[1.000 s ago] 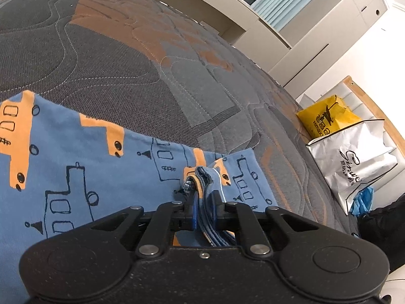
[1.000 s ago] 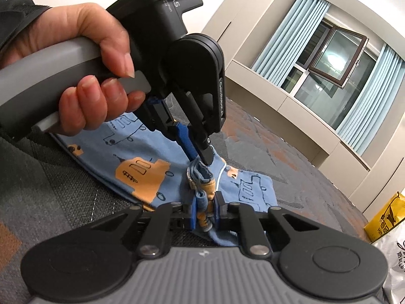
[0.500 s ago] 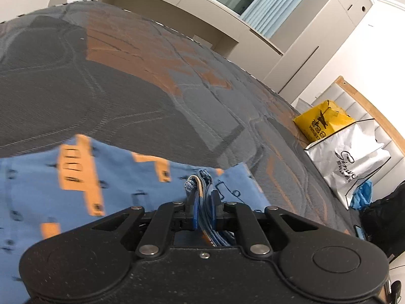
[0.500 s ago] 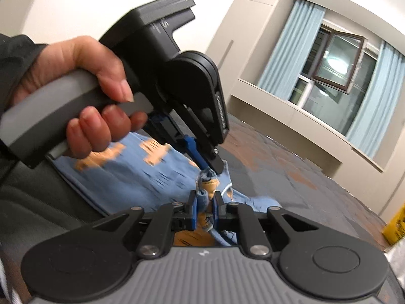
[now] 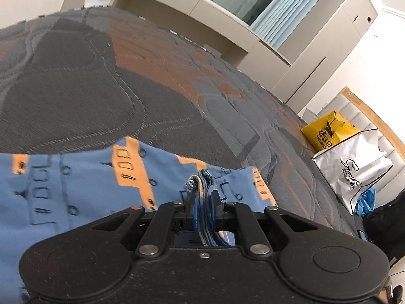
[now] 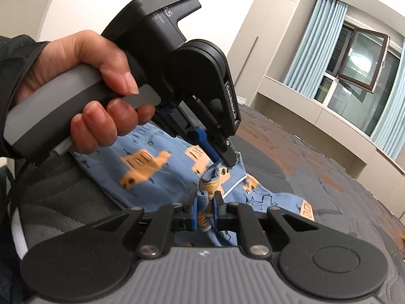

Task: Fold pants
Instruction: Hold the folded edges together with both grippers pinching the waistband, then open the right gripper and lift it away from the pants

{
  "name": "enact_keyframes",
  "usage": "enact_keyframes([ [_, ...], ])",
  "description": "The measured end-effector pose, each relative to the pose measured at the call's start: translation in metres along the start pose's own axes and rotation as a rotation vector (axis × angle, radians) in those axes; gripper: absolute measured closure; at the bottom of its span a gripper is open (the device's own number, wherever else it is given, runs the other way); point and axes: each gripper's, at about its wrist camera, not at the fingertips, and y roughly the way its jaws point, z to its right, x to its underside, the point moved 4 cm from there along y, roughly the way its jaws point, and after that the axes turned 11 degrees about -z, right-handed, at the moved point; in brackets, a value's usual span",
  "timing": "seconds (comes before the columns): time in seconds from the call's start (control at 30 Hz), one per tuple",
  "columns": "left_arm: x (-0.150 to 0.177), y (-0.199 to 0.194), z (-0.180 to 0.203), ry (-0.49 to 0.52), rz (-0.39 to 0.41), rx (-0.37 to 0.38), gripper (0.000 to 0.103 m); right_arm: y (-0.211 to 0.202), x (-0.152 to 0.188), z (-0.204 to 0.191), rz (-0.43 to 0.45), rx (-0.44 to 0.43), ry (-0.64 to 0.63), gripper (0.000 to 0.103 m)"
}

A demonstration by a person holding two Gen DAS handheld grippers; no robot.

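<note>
Blue pants (image 5: 76, 177) printed with orange vehicles lie on a quilted grey and orange mattress (image 5: 126, 88). My left gripper (image 5: 204, 200) is shut on a bunched edge of the pants, several cloth layers pinched between its blue pads. In the right wrist view my right gripper (image 6: 205, 206) is shut on another bunched bit of the pants (image 6: 157, 162). The left gripper (image 6: 221, 158), held by a hand (image 6: 96, 96), pinches the cloth just beyond and above it. The cloth hangs lifted between the two grips.
A yellow bag (image 5: 329, 133) and a white shopping bag (image 5: 359, 169) stand by the bed's right side, near a wooden headboard. Cabinets, a window ledge and blue curtains (image 6: 303, 38) run along the far wall. A black bag (image 5: 387, 217) sits at the right edge.
Both grippers have risen and swung, carrying the pinched pants edge along. More of the mattress and far wall shows now. The grips are unchanged.
</note>
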Motion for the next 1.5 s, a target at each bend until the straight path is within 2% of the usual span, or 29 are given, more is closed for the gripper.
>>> enact_keyframes([
  [0.13, 0.003, -0.011, -0.013, 0.001, -0.003, -0.040, 0.094, 0.001, -0.007, -0.013, -0.002, -0.042, -0.025, 0.090],
  [0.23, 0.008, -0.007, -0.028, -0.029, -0.036, -0.068, 0.093, 0.008, -0.005, -0.021, -0.032, -0.068, -0.038, 0.088],
  [0.3, 0.012, -0.003, -0.037, -0.057, -0.053, -0.084, 0.088, 0.014, -0.002, -0.026, -0.057, -0.083, -0.040, 0.083],
  [0.33, 0.013, -0.002, -0.041, -0.076, -0.056, -0.088, 0.082, 0.014, 0.000, -0.026, -0.058, -0.084, -0.041, 0.081],
  [0.4, 0.014, -0.003, -0.045, -0.108, -0.050, -0.078, 0.073, 0.010, 0.002, -0.021, -0.049, -0.090, -0.035, 0.069],
  [0.47, 0.014, -0.006, -0.043, -0.113, -0.038, -0.078, 0.055, 0.001, 0.007, -0.011, -0.038, -0.101, -0.018, 0.043],
  [0.57, 0.013, -0.012, -0.034, -0.092, 0.011, -0.130, 0.030, -0.010, 0.012, 0.021, -0.023, -0.033, 0.007, 0.029],
  [0.67, 0.012, -0.010, -0.026, -0.061, 0.036, -0.192, 0.027, -0.011, 0.016, 0.070, -0.008, 0.119, 0.070, 0.010],
  [0.7, 0.012, -0.009, -0.025, -0.055, 0.039, -0.210, 0.027, -0.007, 0.016, 0.087, -0.006, 0.155, 0.092, 0.010],
  [0.9, 0.018, 0.002, -0.020, 0.017, 0.052, -0.323, 0.026, 0.049, 0.014, 0.155, -0.062, 0.181, 0.168, 0.005],
  [1.03, 0.023, 0.008, -0.013, 0.068, 0.064, -0.369, 0.022, 0.095, 0.021, 0.174, -0.156, 0.228, 0.158, 0.002],
  [1.13, 0.025, 0.011, -0.011, 0.095, 0.066, -0.379, 0.018, 0.118, 0.033, 0.180, -0.230, 0.220, 0.180, 0.000],
  [1.23, 0.025, 0.008, -0.008, 0.097, 0.063, -0.367, 0.012, 0.106, 0.033, 0.185, -0.206, 0.238, 0.201, 0.000],
  [1.27, 0.025, 0.004, -0.008, 0.091, 0.067, -0.364, 0.004, 0.095, 0.034, 0.184, -0.190, 0.256, 0.202, 0.000],
  [1.3, 0.027, -0.001, -0.007, 0.084, 0.075, -0.368, 0.001, 0.085, 0.035, 0.182, -0.174, 0.257, 0.207, 0.000],
  [1.4, 0.036, -0.016, -0.005, 0.104, 0.102, -0.370, 0.001, 0.048, 0.047, 0.168, -0.142, 0.232, 0.212, 0.000],
  [1.5, 0.050, -0.021, -0.007, 0.105, 0.084, -0.403, 0.001, 0.029, 0.058, 0.151, -0.165, 0.263, 0.174, 0.000],
])
